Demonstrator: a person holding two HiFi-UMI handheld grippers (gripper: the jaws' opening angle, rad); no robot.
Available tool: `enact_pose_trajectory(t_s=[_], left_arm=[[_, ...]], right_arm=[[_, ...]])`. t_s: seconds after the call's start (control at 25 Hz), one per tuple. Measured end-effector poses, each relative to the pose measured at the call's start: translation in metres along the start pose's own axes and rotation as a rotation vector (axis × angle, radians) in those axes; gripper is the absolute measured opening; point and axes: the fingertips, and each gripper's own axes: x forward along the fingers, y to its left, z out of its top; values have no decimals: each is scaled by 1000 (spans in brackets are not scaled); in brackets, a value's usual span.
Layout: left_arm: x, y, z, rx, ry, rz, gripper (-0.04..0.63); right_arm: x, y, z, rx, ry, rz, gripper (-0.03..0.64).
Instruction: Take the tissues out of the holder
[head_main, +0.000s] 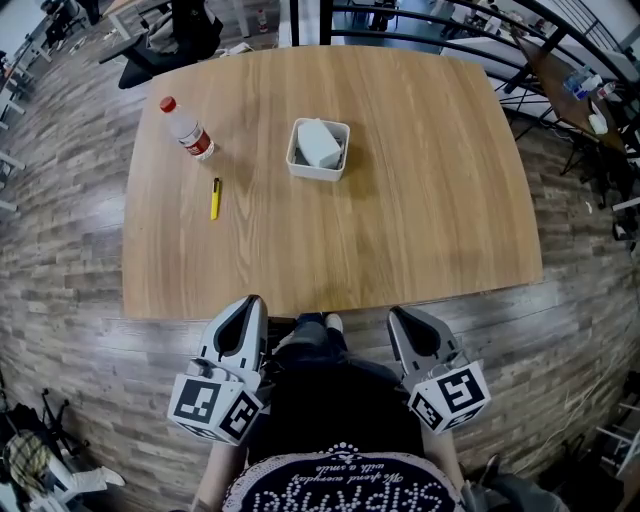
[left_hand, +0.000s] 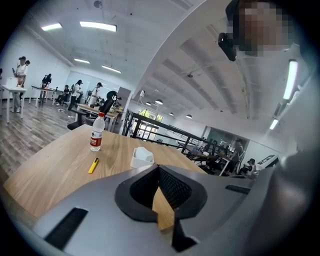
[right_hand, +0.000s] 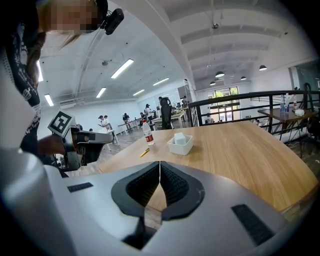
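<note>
The holder (head_main: 316, 171) is a small white open-topped box, square with rounded corners and low walls; it stands upright on the wooden tabletop (head_main: 430, 210), near the middle and a little towards the far edge in the head view, well apart from every edge; inside it sits 1 compact block of white tissues (head_main: 320, 143) with a pale grey cast; the block lies slightly askew to the walls, fills most of the inside and rises a little above the rim; a dark gap shows between block and wall on the right side; the tissues are still wholly in the holder.
</note>
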Motion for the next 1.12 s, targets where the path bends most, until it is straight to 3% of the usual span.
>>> enact_pose_trajectory(t_s=[0.64,1.12], left_arm=[[21,6,6,1,37,-54,6],[21,23,7,-1,52,-72,6]], right_arm=[[3,-7,3,17,11,-67,14],[17,7,-1,23,42,-66,14]])
